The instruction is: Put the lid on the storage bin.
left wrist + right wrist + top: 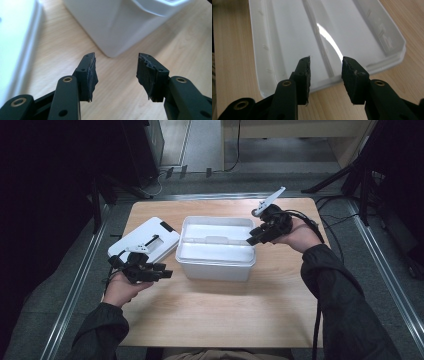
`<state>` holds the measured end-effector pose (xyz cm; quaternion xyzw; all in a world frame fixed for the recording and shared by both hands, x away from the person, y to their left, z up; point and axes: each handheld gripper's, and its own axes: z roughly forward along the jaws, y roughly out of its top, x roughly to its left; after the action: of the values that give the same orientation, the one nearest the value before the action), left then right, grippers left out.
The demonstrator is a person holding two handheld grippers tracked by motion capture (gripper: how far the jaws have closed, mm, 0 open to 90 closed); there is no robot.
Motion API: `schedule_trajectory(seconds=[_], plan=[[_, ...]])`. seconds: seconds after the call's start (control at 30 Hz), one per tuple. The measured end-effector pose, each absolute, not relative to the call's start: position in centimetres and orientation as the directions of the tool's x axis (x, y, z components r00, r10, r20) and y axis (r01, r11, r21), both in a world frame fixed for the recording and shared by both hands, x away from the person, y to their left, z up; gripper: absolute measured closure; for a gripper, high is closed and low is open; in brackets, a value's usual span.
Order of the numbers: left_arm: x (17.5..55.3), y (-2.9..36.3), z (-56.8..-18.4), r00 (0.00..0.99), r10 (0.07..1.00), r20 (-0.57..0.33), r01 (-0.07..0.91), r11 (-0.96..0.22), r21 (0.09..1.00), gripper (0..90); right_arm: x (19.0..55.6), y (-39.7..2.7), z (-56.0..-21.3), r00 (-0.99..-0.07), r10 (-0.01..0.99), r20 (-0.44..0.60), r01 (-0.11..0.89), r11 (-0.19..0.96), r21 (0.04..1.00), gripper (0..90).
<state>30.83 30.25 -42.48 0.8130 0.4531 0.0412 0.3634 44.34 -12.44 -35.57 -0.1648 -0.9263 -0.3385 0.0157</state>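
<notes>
White open bin (pixel 216 247) at centre of wooden table (pixel 225 320), lid (pixel 145 239) laid flat just left of bin, presumably freeing access. Left gripper (pixel 167 273) near bin's left front corner, jaws spread, empty. Right gripper (pixel 251 239) at bin's right rim, jaws parted, nothing pinched. Grey floor and cables beyond bin.

Wood table (pixel 220 315), grey floor (pixel 45 290) w/ metal rails; surroundings dark, maybe stands.

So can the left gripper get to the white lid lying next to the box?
Probably yes. The lid lies flat on the table right beside the left gripper, with nothing on top of it or between them, and the jaws stand open and empty.
</notes>
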Motion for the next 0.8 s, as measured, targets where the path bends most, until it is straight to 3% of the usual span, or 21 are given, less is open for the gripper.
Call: schedule_trajectory(seconds=[0.8], plan=[[33.4, 34.0, -42.1, 0.526, 0.825, -0.207, 0.727, -0.310, 0.613, 49.1, 41.0, -18.8, -41.1, -0.910, 0.376, 0.173, 0.389, 0.636, 0.666, 54.7]])
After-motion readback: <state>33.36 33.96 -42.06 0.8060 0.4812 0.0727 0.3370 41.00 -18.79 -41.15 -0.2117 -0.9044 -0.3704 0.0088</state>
